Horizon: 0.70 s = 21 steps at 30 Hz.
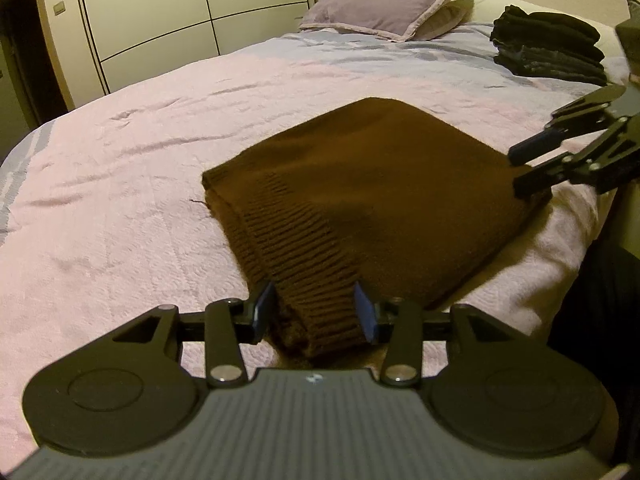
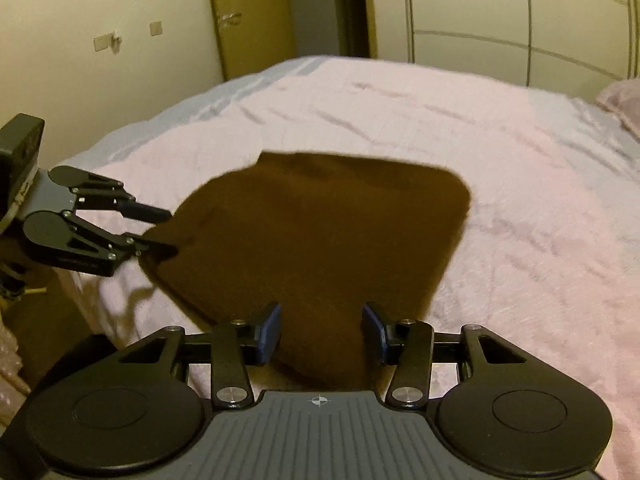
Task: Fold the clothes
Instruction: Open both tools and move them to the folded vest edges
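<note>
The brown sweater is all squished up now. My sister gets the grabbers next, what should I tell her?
Left gripper: open, fingers on either side of the brown sweater at its ribbed edge.
Right gripper: open too, straddling the opposite edge.
The sweater lies folded into a compact square on the pink bedspread, near the bed's edge.
A stack of dark folded clothes sits by the pillows.
Done: sweater looks folded. Probably left: close both grippers and carry it to the stack.
</note>
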Motion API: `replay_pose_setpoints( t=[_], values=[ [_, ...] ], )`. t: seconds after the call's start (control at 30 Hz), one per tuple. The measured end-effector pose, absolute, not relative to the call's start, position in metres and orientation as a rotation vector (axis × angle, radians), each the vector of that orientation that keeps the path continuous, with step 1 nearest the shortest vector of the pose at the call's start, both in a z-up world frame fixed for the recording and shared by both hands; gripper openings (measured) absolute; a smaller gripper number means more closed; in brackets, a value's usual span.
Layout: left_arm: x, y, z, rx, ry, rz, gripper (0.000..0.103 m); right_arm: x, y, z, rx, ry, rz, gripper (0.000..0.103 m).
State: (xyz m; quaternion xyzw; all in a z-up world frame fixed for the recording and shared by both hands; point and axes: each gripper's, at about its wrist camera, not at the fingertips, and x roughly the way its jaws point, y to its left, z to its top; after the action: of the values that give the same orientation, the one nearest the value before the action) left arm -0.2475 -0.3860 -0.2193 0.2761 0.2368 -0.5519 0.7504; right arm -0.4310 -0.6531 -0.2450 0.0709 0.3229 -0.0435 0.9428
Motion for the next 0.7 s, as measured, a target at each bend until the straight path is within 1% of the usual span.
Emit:
replay_pose_setpoints(
  t=[0.57, 0.7],
  values=[
    [-0.247, -0.390, -0.217, 0.640, 0.538, -1.182, 0.040, -0.442, -0.643, -0.250, 0.108, 0.682, -0.097, 0.050],
    [-0.247, -0.388, -0.216, 0.631, 0.533, -1.185, 0.040, -0.438, -0.631, -0.243, 0.031, 0.686, -0.074, 0.050]
  ],
)
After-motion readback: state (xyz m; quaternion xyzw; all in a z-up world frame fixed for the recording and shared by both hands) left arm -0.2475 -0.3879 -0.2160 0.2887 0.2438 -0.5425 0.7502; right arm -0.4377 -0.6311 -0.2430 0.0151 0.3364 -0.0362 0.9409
